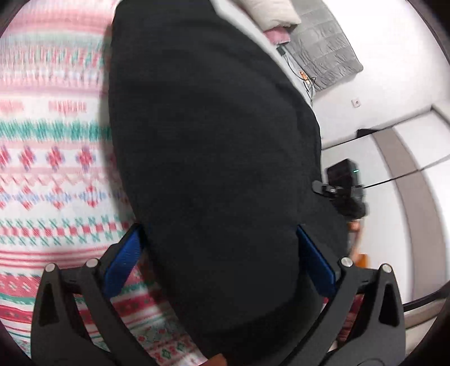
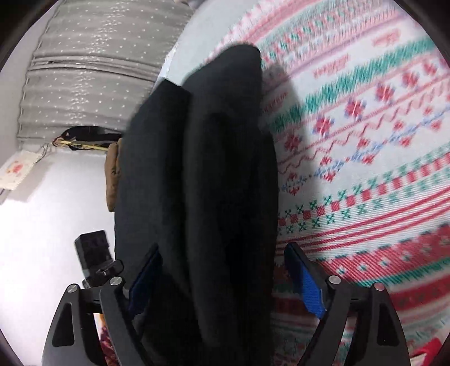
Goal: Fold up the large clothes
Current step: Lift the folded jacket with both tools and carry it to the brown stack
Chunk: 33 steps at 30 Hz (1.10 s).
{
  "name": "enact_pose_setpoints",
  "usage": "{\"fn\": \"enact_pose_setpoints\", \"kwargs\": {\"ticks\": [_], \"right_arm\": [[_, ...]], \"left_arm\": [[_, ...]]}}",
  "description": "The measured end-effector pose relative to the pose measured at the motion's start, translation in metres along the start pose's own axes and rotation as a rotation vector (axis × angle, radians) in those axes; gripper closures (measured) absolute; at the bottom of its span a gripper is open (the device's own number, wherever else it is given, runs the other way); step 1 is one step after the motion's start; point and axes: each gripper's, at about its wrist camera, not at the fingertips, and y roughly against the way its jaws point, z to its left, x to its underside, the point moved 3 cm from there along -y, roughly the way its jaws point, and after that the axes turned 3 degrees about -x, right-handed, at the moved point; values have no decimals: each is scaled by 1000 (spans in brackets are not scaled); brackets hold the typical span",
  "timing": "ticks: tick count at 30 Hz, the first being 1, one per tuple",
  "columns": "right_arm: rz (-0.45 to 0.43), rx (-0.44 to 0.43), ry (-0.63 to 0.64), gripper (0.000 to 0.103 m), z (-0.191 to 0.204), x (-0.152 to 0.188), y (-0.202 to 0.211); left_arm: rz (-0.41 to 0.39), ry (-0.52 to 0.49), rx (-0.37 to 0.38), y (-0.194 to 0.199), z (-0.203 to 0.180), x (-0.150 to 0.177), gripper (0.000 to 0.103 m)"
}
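Matt black cloth garment (image 1: 213, 146); woven patterned bedcover (image 1: 53, 157).

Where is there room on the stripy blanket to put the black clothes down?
Left tool side: patterned blanket is bare left of the black garment. Right tool side: bare blanket to the garment's right. Crowded where the garment fills each tool's middle.

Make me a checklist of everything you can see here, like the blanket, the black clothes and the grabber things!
Surface: patterned pink, green and white blanket, blurred.
Job's things: black garment, bunched, hanging between both sets of jaws.
Clutter: brown cloth item beside the garment; grey quilt; pillow.
Grippers: left gripper and right gripper, jaws wide, garment between them; grip unclear.
Cables: dark cable by the quilt.
Surroundings: white wall; grey dotted curtain.
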Motion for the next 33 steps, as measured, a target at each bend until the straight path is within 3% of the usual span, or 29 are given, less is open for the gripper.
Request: {"fn": "enact_pose_setpoints", "kwargs": {"ticks": [6, 11, 13, 17, 20, 24, 33], "right_arm": [[9, -44, 8, 14, -9, -1, -2], [6, -38, 37, 14, -3, -4, -13], [-1, -28, 61, 17, 2, -3, -18], [-34, -15, 89, 47, 10, 2, -19], [-84, 9, 118, 57, 21, 9, -9], [-131, 35, 160, 61, 39, 18, 0], [-160, 56, 252, 63, 96, 36, -2]], "left_arm": [[48, 10, 49, -14, 4, 1, 0], [42, 58, 189, -24, 9, 7, 0], [26, 52, 176, -22, 6, 9, 0], [-42, -19, 69, -16, -16, 17, 4], [-79, -62, 56, -8, -26, 25, 13], [-114, -108, 60, 7, -36, 38, 25], [-186, -133, 95, 63, -34, 51, 29]]}}
